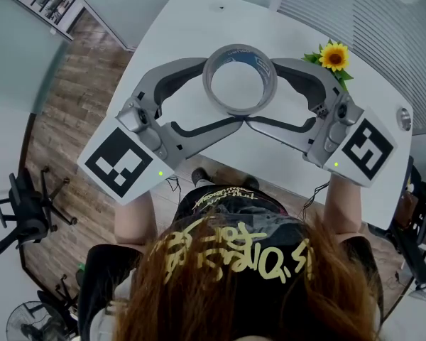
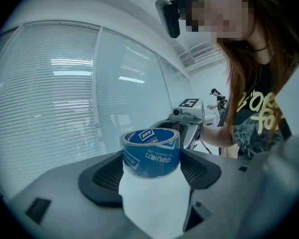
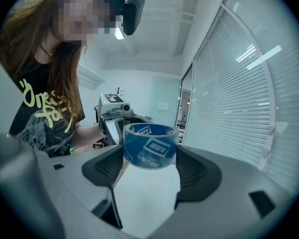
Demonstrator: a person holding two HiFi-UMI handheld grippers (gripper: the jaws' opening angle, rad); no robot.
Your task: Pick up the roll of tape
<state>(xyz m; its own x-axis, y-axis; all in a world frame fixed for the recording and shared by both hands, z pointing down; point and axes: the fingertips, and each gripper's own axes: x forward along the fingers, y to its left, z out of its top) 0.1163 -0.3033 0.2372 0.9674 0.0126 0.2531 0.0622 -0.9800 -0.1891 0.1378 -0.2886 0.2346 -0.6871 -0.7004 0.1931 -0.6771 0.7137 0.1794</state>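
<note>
Left gripper (image 2: 151,158): held in the person's left hand, pointing slightly down toward the other gripper. Its jaws stand wide, with a dark pad against each side of the roll of tape (image 1: 239,108).
Right gripper (image 3: 149,156): facing the left one from the opposite side. Its jaws are just as wide, and its pads lie against the same roll.
Jaw tips: in the head view the two near jaws meet tip to tip just under the roll's near edge, while the far jaws curve round its sides.
Roll of tape: blue with white print and upright, its hole facing up. It is ringed by all four jaws over the white table (image 1: 199,27). I cannot tell whether its lower rim touches the table top.
Marker cubes: one sits at the rear of each gripper, left (image 1: 124,163) and right (image 1: 366,150).
Sunflower (image 1: 334,55): on the table, beyond the right gripper and apart from the roll.
Window blinds (image 2: 40,108): behind the scene in both gripper views.
</note>
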